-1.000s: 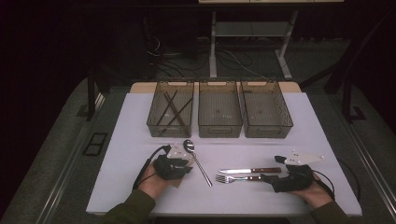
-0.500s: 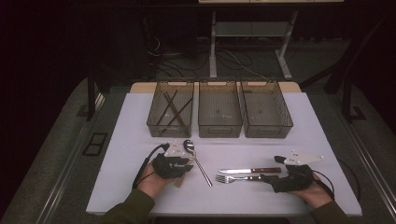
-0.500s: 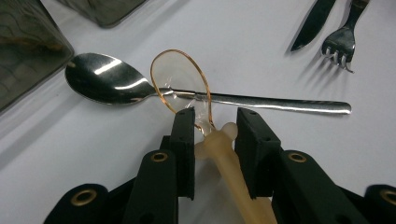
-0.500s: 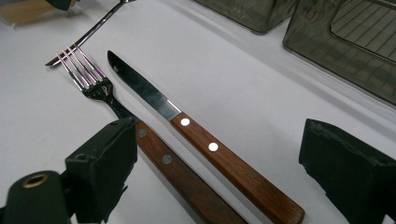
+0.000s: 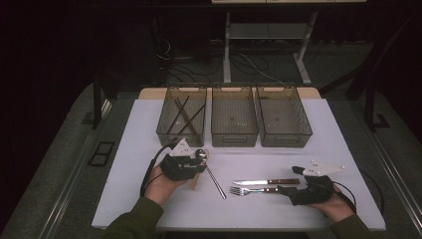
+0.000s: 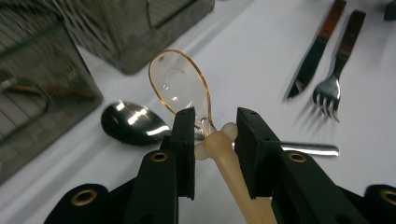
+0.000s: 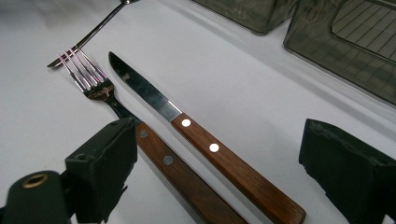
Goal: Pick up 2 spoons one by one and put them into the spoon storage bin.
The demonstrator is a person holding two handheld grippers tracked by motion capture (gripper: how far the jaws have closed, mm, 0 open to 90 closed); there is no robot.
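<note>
My left gripper (image 6: 211, 128) is clenched on a clear plastic spoon (image 6: 180, 84): both black pads press the pale handle just below the amber-rimmed bowl, and the bowl points away from me, above the worktop (image 5: 149, 119). In the high view the left gripper (image 5: 191, 163) sits near the front of the left bin, with its cable looping back toward my sleeve. My right gripper (image 7: 219, 154) is released: its jaws stand wide apart, one on each side of the two wooden handles, with neither pad pressing on them. In the high view the right gripper (image 5: 293, 185) sits at the handle ends of the cutlery.

Items, largest first:

1. Worktop: white surface carrying everything else.
2. Three dark translucent bins stand side by side along the far edge. The left bin (image 5: 182, 115) holds several thin dark sticks; the middle bin (image 5: 234, 116) and the right bin (image 5: 283, 116) are just beside it.
3. Knife (image 7: 196, 133): wooden handle with two bright rivets, lying flat, blade pointing away from the right gripper.
4. Fork (image 7: 140, 135): wooden handle, lying just beside the knife and parallel to it.
5. Metal spoon (image 6: 135, 123): lying on the worktop beneath the held plastic spoon.

I can read no brand, label or writing on any item.
</note>
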